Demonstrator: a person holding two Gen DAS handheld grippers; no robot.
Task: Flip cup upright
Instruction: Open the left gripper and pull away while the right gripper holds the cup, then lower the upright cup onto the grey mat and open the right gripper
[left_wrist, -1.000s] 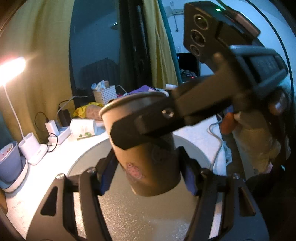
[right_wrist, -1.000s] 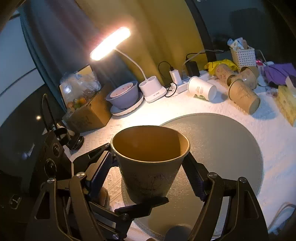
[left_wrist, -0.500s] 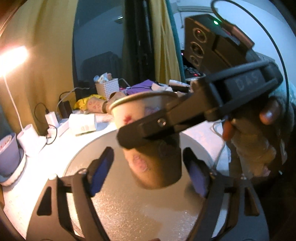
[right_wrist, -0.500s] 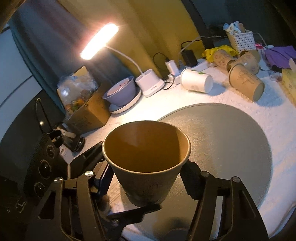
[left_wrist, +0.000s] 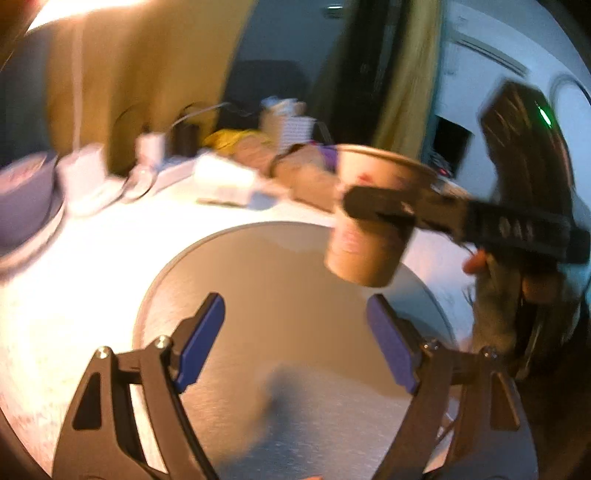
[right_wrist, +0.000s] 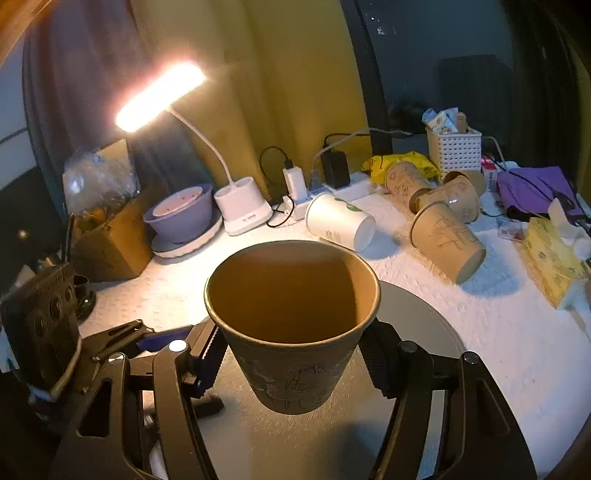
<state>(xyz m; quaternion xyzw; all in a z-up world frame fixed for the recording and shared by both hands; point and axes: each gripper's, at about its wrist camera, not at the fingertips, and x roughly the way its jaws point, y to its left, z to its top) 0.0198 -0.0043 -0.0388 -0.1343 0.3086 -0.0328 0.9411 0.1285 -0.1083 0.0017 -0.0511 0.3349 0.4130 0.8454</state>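
A brown paper cup with printed drawings is held upright, mouth up, between the fingers of my right gripper, which is shut on its sides above a round grey mat. In the left wrist view the same cup hangs above the mat, gripped by the right gripper's black fingers. My left gripper is open and empty, its blue pads wide apart, low and to the left of the cup. The left wrist view is blurred.
Three brown cups and a white cup lie on their sides at the back of the white table. A lit desk lamp, a purple bowl, a power strip, a white basket and a tissue box stand around.
My left gripper has let go of the cup, opened wide and pulled back to the left. The right gripper keeps the cup, upright, above the mat.
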